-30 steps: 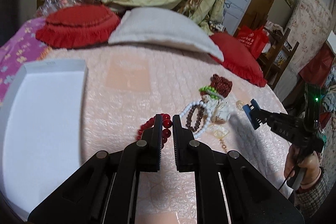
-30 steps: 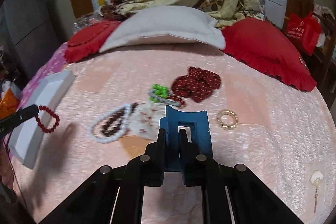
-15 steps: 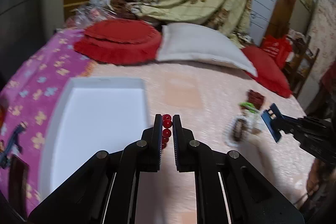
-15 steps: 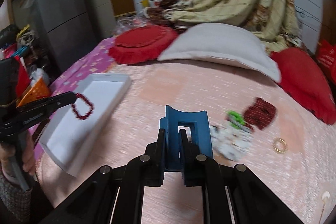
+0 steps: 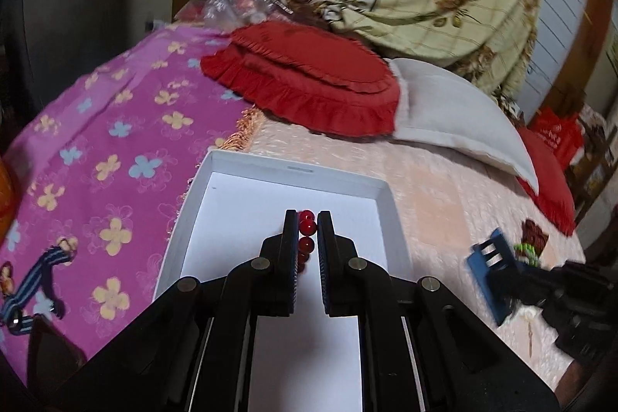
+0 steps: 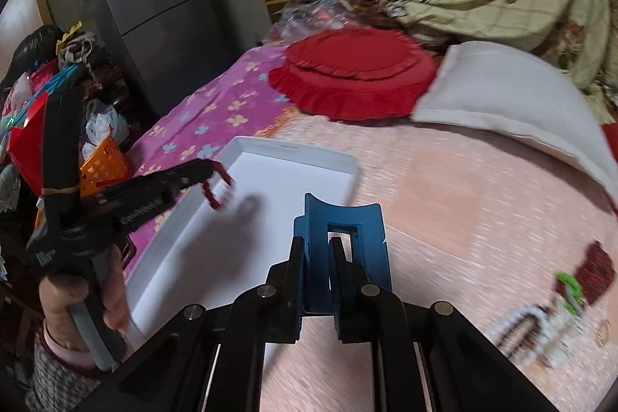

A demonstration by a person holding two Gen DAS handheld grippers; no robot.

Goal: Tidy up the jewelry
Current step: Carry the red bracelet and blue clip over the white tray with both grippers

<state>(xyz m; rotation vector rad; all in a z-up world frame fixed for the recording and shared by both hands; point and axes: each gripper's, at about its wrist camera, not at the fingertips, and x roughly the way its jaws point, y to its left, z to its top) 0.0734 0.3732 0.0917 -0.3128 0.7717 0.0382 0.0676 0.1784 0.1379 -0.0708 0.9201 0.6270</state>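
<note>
My left gripper (image 5: 307,221) is shut on a red bead bracelet (image 5: 307,227) and holds it above the inside of a white tray (image 5: 239,195) on the bed. In the right wrist view the bracelet (image 6: 216,186) hangs from the left gripper (image 6: 211,168) over the tray (image 6: 340,161). My right gripper (image 6: 316,244) is shut on a blue hair claw clip (image 6: 343,219), held above the pink bedspread just right of the tray. The clip also shows in the left wrist view (image 5: 488,275).
More jewelry lies in a blurred pile (image 6: 548,311) at the right of the bedspread, with a dark red piece (image 6: 596,267) and a green piece (image 6: 569,286). Red cushion (image 5: 309,80), white pillow (image 5: 459,114) and a purple flowered sheet (image 5: 116,126) border the tray.
Both grippers have swung left toward the tray. The left gripper has carried the red bracelet from the tray's near edge to above its inside. The right gripper has followed with the blue clip.
</note>
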